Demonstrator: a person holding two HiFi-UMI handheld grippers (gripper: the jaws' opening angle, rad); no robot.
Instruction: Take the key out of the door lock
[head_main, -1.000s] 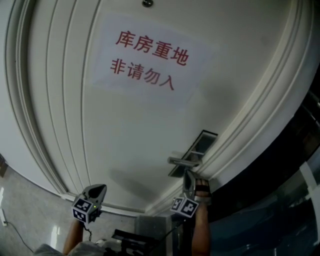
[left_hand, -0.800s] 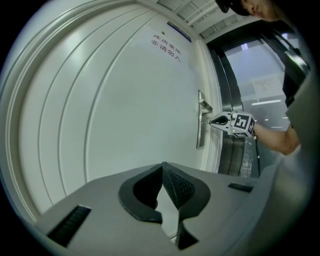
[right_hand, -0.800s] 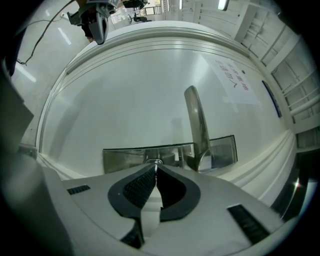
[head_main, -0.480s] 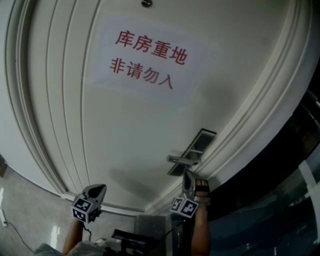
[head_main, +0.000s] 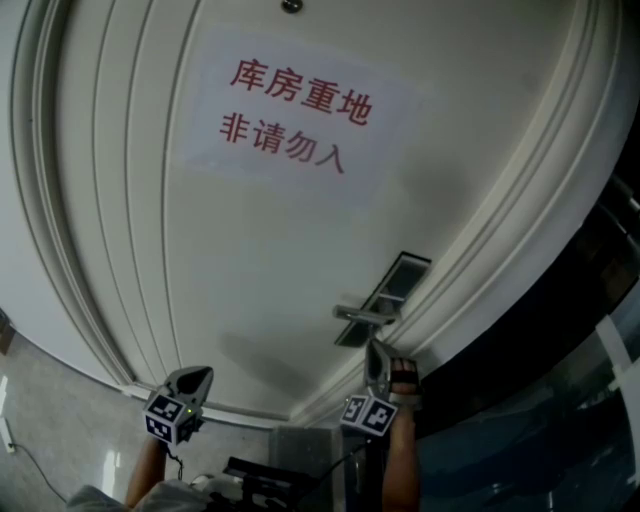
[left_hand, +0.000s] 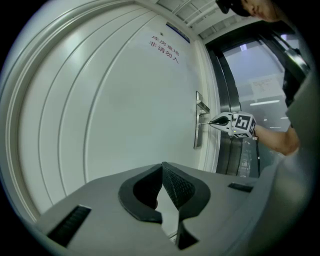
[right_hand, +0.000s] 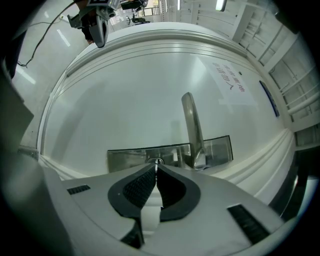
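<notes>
A white panelled door (head_main: 260, 250) carries a steel lock plate (head_main: 392, 288) with a lever handle (head_main: 362, 314). In the right gripper view the handle (right_hand: 191, 125) stands above the plate (right_hand: 125, 157), and a thin metal key (right_hand: 156, 161) sticks out of the keyhole. My right gripper (right_hand: 156, 166) is shut on the key, tips right at the plate. The head view shows the right gripper (head_main: 372, 347) just below the handle. My left gripper (head_main: 196, 378) hangs apart at the lower left, shut and holding nothing; its pads (left_hand: 172, 182) meet at the tip.
A paper sign with red characters (head_main: 295, 115) is stuck on the upper door. Moulded door frame (head_main: 520, 220) runs along the right, with dark glass (head_main: 600, 330) beyond it. From the left gripper view I see the right gripper (left_hand: 216, 121) at the lock plate (left_hand: 198, 127).
</notes>
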